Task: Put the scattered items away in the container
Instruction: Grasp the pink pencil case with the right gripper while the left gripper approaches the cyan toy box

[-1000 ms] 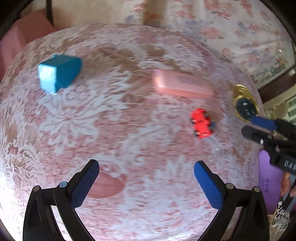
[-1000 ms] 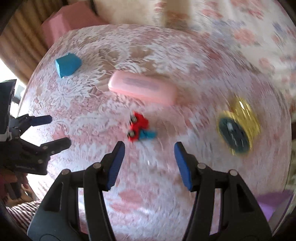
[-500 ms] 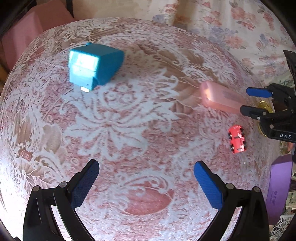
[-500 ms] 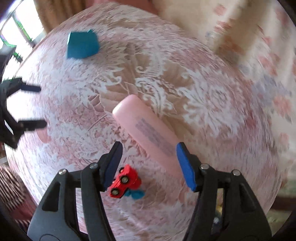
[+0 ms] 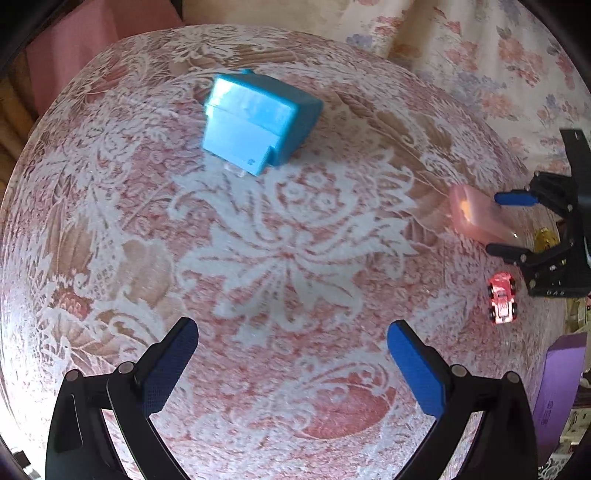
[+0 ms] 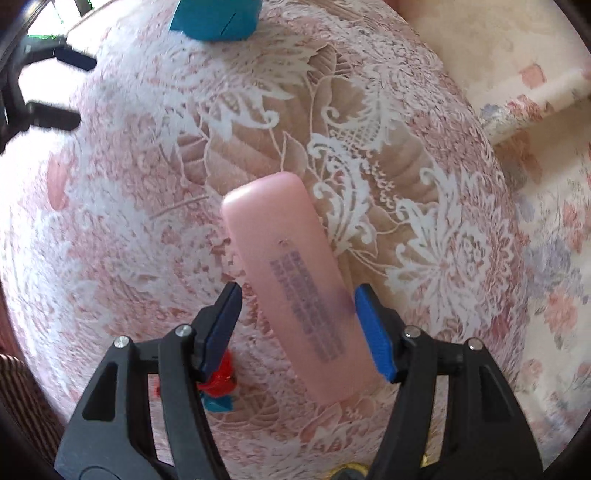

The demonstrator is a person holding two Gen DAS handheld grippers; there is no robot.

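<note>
A pink oblong case [image 6: 291, 284] lies on the lace-covered round table; my right gripper [image 6: 299, 325] is open with a finger on each side of it, not closed. It also shows in the left wrist view [image 5: 476, 218], with the right gripper [image 5: 508, 225] around it. A small red toy car [image 5: 501, 298] sits beside it and peeks out under the right gripper's left finger [image 6: 221, 376]. A blue box [image 5: 255, 125] lies at the far side of the table [image 6: 214, 18]. My left gripper [image 5: 291, 365] is open and empty above the table's near part.
A purple container [image 5: 557, 391] stands at the table's right edge in the left wrist view. A gold round object [image 5: 545, 236] lies behind the right gripper. A floral sofa [image 5: 480, 55] and a pink cushion [image 5: 92, 40] lie beyond the table.
My right gripper moved forward past the red car and now straddles the pink case. My left gripper moved left and toward the blue box, which looks larger and more central.
</note>
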